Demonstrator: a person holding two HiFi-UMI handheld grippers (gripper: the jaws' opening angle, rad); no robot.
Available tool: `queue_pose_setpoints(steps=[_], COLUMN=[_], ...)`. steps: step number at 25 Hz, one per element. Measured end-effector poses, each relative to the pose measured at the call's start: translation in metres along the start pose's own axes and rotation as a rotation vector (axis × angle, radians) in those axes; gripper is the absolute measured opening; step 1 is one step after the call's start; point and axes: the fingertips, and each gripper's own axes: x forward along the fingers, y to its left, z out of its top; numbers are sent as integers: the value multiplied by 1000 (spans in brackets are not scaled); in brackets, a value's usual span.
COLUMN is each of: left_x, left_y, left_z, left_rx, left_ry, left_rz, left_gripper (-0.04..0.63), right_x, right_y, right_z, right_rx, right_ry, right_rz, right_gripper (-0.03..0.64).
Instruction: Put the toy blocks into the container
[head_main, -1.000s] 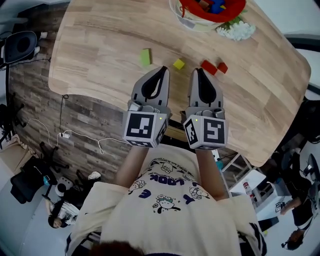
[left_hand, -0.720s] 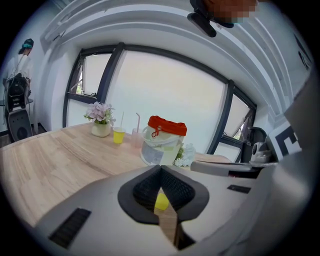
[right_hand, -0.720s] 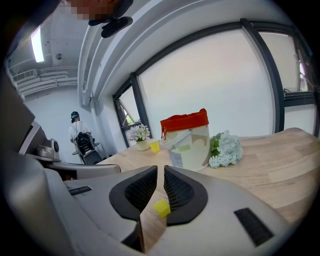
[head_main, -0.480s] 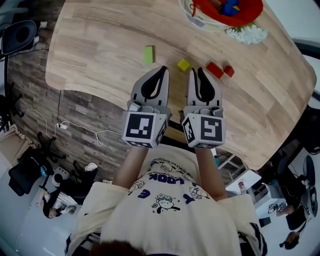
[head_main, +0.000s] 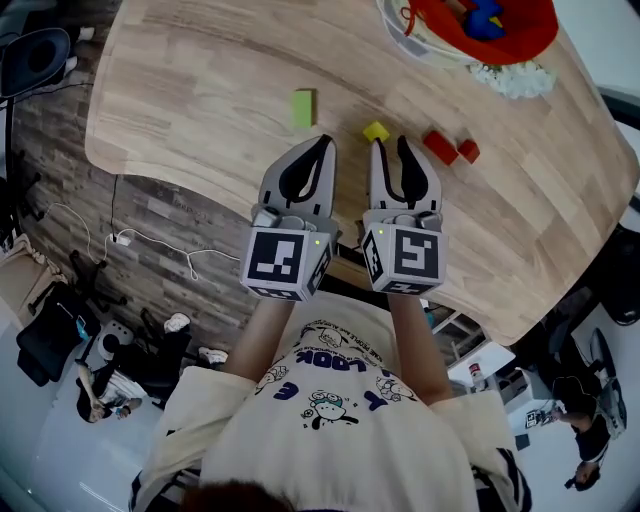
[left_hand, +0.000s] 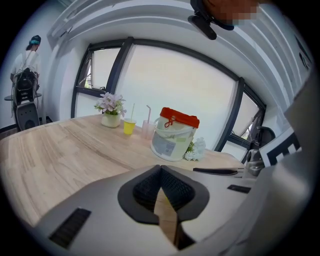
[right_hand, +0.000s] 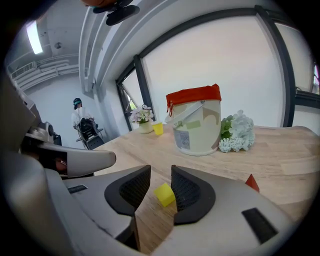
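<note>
1. Toward the left of the wooden table (head_main: 200, 90), a green block (head_main: 303, 107) lies by itself on the bare boards, apart from the other pieces.
2. The left gripper (head_main: 325, 143) is held over the near part of the table, sloping downward. Its jaws are pressed together with nothing in them. The green block sits beyond its tip and slightly to the left, untouched.
3. A yellow block (head_main: 376, 131) rests on the table just past the fingertips of the right gripper (head_main: 390, 146). From that gripper's own view it shows through the gap between the jaws, closer to the right-hand pad.
4. The right gripper is held side by side with the left one at much the same slope. Its jaws stand parted and have just been opening. Neither pad presses on the yellow block, and the gripper carries nothing.
5. Right of that gripper, a larger red block (head_main: 441, 147) and a smaller red block (head_main: 468, 151) lie close together on the wood.
6. Furthest right, at the far side of the table, stands the container (right_hand: 196, 132), a white tub with a red top. From above, a few coloured pieces show inside it. A clump of white flowers (head_main: 515, 78) lies just beside it.
</note>
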Motion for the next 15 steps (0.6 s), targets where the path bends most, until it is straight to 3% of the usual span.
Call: queue_pose_setpoints(steps=[8, 15], left_x=[0, 0], left_y=[10, 17], left_z=[-5, -13], left_rx=[-16, -31], left_ry=[12, 22], left_rz=[14, 28], left_gripper=[26, 26], right_x=[16, 26], right_y=[-2, -6], right_z=[-16, -29], right_rx=[-31, -44], right_ry=[52, 92], right_rz=[-10, -24], right_gripper=[173, 186])
